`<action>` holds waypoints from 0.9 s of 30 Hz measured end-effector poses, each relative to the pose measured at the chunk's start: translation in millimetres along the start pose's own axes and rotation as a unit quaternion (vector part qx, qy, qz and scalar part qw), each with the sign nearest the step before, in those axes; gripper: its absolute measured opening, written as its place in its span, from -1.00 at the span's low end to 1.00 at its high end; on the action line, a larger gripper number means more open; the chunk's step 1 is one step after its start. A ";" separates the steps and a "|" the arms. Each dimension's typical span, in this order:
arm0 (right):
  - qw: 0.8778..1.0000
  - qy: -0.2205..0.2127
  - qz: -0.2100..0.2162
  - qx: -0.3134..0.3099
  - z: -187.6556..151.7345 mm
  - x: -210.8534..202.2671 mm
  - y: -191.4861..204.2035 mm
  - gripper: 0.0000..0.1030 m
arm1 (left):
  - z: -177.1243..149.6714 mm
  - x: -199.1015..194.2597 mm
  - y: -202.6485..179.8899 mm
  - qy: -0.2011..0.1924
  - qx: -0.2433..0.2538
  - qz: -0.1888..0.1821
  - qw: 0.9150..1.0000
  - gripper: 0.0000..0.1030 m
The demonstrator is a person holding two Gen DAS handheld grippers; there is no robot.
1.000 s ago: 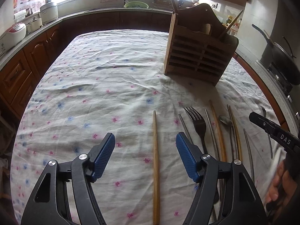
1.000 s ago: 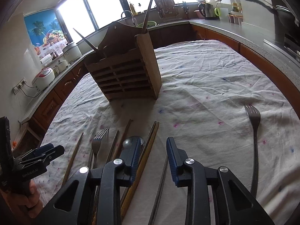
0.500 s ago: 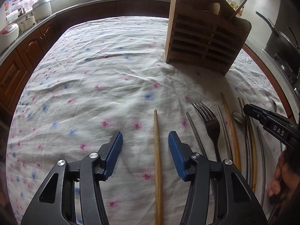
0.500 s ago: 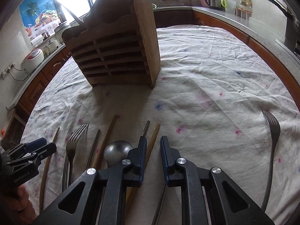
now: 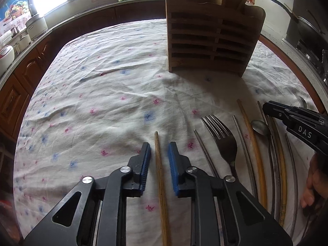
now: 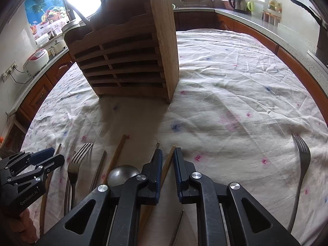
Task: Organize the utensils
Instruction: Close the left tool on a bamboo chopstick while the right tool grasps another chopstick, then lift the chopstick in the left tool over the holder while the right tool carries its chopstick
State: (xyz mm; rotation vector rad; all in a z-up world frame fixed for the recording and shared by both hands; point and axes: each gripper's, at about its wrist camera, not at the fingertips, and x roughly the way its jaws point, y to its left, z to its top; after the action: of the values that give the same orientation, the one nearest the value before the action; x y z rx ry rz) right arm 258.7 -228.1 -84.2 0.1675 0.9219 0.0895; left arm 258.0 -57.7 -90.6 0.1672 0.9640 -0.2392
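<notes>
Left gripper: the left gripper (image 5: 158, 153) is down over the row's left end, jaws pinched almost to the stick. A sliver of cloth shows on each side, so there is no visible bite yet.
Its target: the leftmost wooden chopstick (image 5: 160, 176) lies flat on the flowered tablecloth (image 5: 98, 86), dead centre between the blue pads (image 5: 145, 164).
Right gripper: the right gripper (image 6: 168, 160) is closing as it stands, with the rightmost wooden chopstick (image 6: 171, 152) in the gap. The stick slants under the left-hand pad; clear cloth shows on the other side, so it is not clamped.
Long axis: both sticks run lengthwise away from the fingers, tips towards the wooden holder (image 5: 211, 41). The jaws squeeze across the thin width, which looks like the right approach.
Who is nearer: each hand has its own stick. The holder stands upright further up the cloth, ahead of both and between them.
Next move, by judgement: finish the pinch, lift, tip the stick up and drop it into the holder.
Wooden chopsticks on the cloth: three, counting the middle wooden chopstick (image 6: 117, 153).
Metal chopsticks: four, it seems, from the left view (image 5: 205, 151); the crowded right end makes that uncertain.
Forks: two, the near fork (image 5: 223, 143) in the row and the far fork (image 6: 303, 160) well apart on the right.
Spoon: one spoon (image 6: 121, 174), bowl up against the right gripper.
Holder: one, with a few handles standing in it; the number cannot be told.
</notes>
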 end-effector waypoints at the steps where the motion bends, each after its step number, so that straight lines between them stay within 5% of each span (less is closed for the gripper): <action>1: 1.000 0.000 0.003 0.005 0.0 -0.4 -1.4 -0.81 | 0.1 -0.4 -1.2 0.000 0.003 -0.001 1.000 -0.89; 8: 0.998 -0.019 0.048 0.036 -3.7 -19.5 -6.6 -0.90 | -4.8 -20.7 15.5 -0.021 -0.043 -0.044 0.998 -0.92; 15: 0.994 -0.053 0.080 0.043 -9.0 -53.0 -2.3 -0.91 | -11.3 -61.8 39.4 -0.067 -0.104 -0.103 0.987 -0.92; 27: 0.988 -0.107 0.105 0.031 -6.4 -107.7 10.6 -0.91 | -14.8 -125.7 50.4 -0.127 -0.117 -0.124 0.977 -0.92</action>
State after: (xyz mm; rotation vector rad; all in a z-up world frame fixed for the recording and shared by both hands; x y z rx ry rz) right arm 188.7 -233.0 -1.6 0.3253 0.6912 0.2348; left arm 191.4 10.3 6.7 -0.1991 0.7487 -0.3646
